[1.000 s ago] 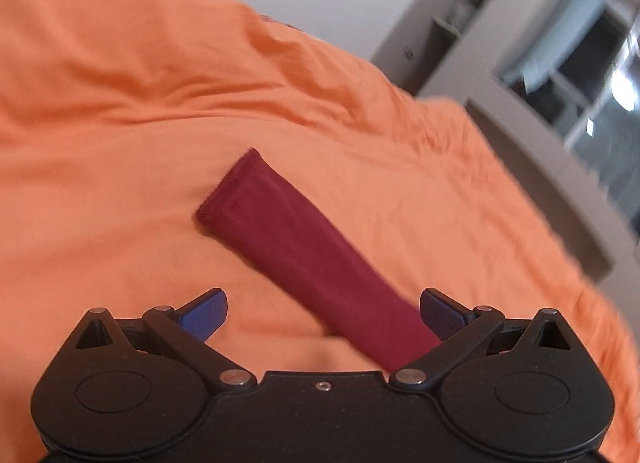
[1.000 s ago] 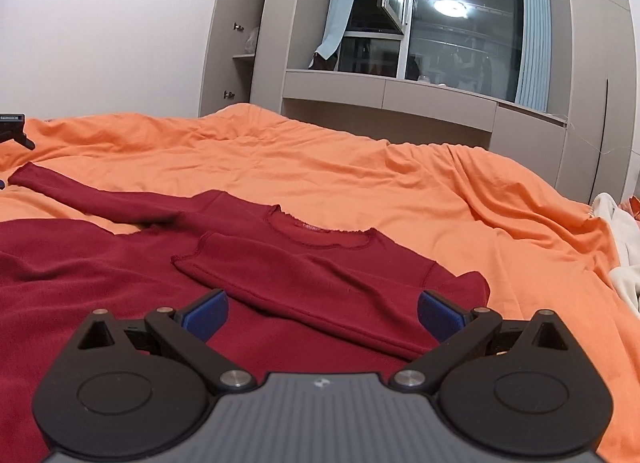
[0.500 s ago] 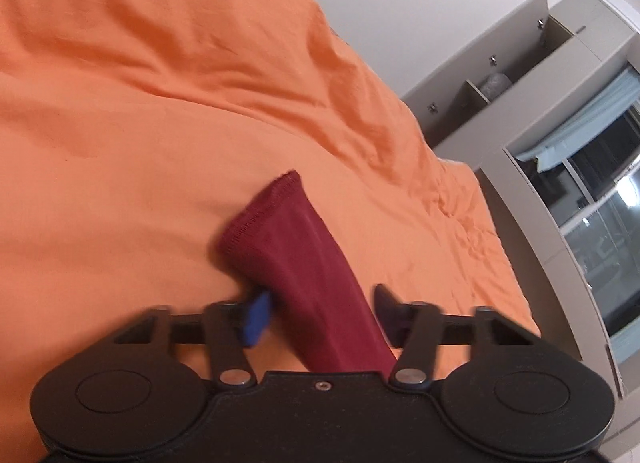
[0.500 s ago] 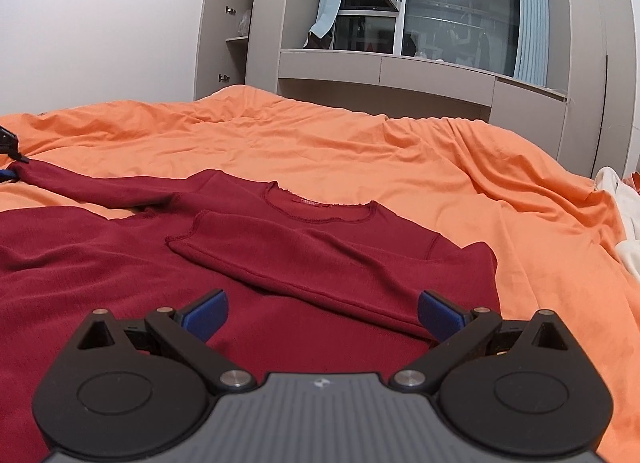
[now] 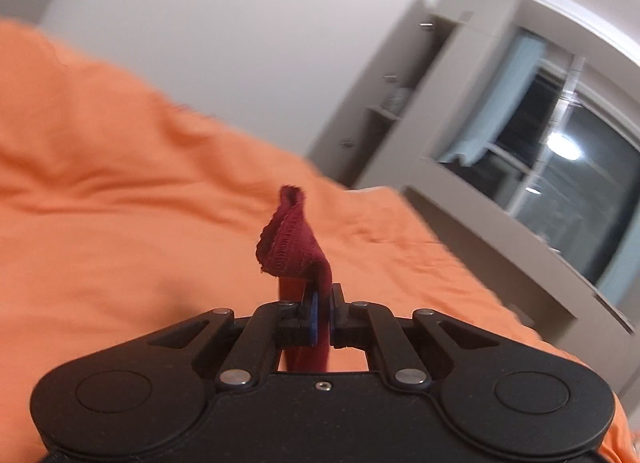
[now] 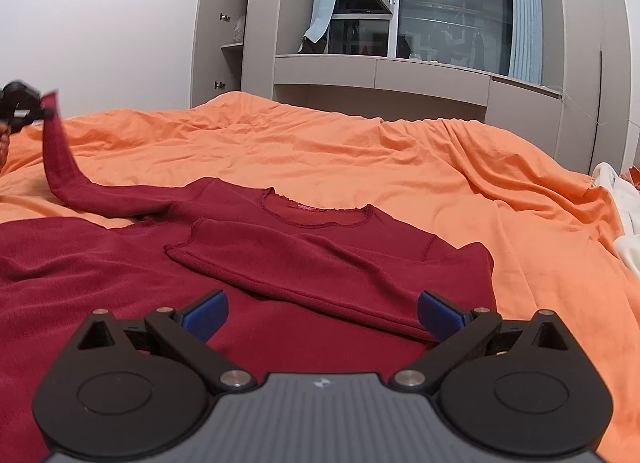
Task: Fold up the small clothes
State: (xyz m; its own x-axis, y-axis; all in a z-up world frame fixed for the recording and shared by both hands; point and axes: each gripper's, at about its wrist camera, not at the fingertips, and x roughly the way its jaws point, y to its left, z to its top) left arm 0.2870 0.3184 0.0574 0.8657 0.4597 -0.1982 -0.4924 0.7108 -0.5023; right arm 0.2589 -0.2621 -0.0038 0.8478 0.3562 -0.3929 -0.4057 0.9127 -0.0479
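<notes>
The dark red top (image 6: pixel 304 247) lies flat on the orange bedcover (image 6: pixel 360 151). My right gripper (image 6: pixel 320 313) hovers over its near part, jaws wide, holding nothing. My left gripper (image 5: pixel 322 313) is clamped on the top's sleeve cuff (image 5: pixel 290 247), lifted above the bedcover.

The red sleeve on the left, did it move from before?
Yes. The sleeve, pinched in the left gripper, rose off the orange bedcover where it lay flat.
</notes>
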